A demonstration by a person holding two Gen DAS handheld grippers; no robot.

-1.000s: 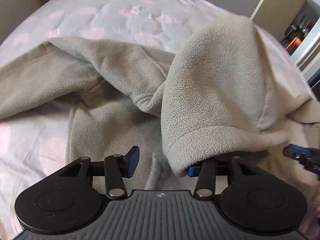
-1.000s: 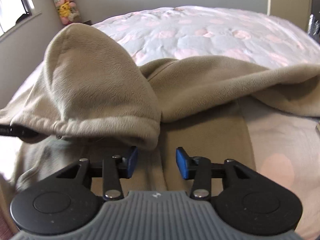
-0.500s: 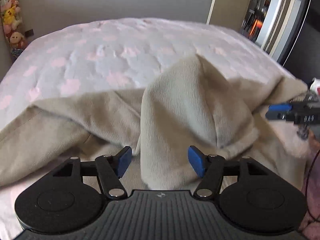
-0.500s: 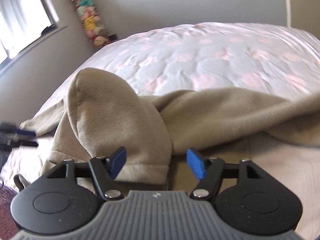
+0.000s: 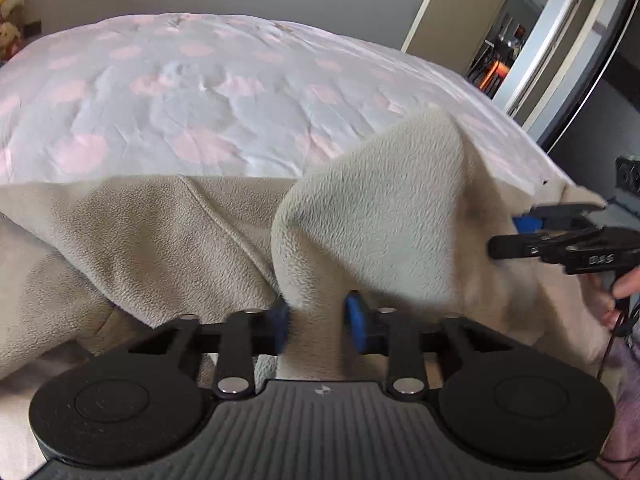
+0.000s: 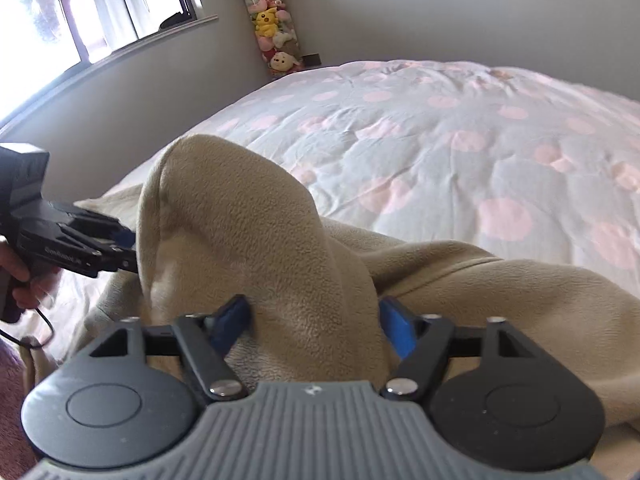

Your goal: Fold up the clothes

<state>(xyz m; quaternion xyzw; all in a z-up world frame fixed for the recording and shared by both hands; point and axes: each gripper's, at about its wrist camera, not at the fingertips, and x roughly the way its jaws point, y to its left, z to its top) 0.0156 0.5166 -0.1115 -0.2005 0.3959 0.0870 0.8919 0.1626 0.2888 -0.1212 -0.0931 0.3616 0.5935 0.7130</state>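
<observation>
Two grippers meet on one beige fleece garment (image 5: 168, 240) that lies crumpled across the near side of the bed, on a pale quilt (image 5: 208, 92) dotted with pink. Going from left to right in the left wrist view, we see the garment's flatter part spread low at the left, then a raised hump of fleece (image 5: 384, 208) in the middle, then the other tool at the far right. Our left gripper (image 5: 318, 322) has just been closing, and its blue pads now pinch the lower edge of that hump. At the right, the right gripper (image 5: 520, 236) reaches into the same hump from the side, a hand (image 5: 618, 292) behind it.

In the right wrist view, the right gripper (image 6: 316, 320) has also just been closing; fleece fills the gap between its pads, and they seem to press on it, though motion blur leaves us unsure.
</observation>
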